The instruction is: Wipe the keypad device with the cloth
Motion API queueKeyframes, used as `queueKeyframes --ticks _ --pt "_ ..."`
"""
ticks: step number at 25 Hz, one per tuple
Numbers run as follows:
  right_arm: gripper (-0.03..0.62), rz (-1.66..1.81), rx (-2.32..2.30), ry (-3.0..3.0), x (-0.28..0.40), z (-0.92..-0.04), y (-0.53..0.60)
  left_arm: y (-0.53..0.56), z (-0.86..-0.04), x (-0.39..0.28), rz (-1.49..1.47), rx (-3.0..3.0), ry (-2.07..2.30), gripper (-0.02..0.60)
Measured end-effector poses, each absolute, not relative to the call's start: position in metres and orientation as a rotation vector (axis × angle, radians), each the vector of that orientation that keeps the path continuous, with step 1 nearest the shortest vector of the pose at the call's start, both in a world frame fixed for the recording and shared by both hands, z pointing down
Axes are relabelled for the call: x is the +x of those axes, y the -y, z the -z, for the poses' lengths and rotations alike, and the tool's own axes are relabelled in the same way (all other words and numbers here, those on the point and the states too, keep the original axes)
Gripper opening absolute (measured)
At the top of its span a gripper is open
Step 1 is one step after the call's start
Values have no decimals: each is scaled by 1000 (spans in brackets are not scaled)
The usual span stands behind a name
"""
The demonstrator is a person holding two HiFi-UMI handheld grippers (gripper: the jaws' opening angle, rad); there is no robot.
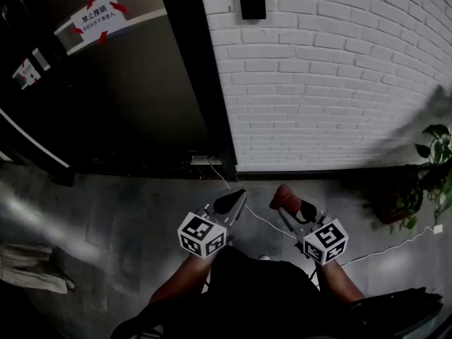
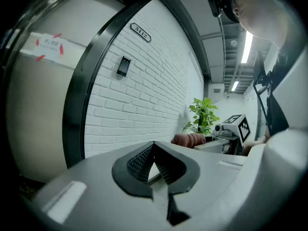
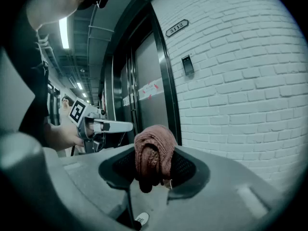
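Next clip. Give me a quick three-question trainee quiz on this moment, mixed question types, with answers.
1. True or false: the left gripper holds the cloth.
2. The keypad device is mounted on: A) the white brick wall; B) a wooden desk; C) a glass window.
3. Short answer: is the cloth touching the keypad device?
Key: 1 false: the right gripper is shut on it, and the left is shut on nothing. 2 A. 3 no, they are apart.
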State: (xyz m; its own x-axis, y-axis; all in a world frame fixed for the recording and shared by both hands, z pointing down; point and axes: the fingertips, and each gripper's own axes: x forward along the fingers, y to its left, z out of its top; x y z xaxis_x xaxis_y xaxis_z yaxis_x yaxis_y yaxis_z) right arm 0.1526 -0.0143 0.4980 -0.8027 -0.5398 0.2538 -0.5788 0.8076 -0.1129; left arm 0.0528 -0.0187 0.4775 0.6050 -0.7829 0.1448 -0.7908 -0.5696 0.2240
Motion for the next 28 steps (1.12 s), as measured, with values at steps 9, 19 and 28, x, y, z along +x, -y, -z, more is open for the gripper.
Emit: queueKeyframes --ticks 9,19,28 --pt "147 -256 899 2782 114 -487 67 60 -471 15 -40 2584 1271 17" --pt "147 -115 1052 2799 58 -441 136 123 -444 -32 -41 2710 1123 17" --pt "147 349 1208 2641 22 -352 205 149 -441 -60 -72 2815 920 17"
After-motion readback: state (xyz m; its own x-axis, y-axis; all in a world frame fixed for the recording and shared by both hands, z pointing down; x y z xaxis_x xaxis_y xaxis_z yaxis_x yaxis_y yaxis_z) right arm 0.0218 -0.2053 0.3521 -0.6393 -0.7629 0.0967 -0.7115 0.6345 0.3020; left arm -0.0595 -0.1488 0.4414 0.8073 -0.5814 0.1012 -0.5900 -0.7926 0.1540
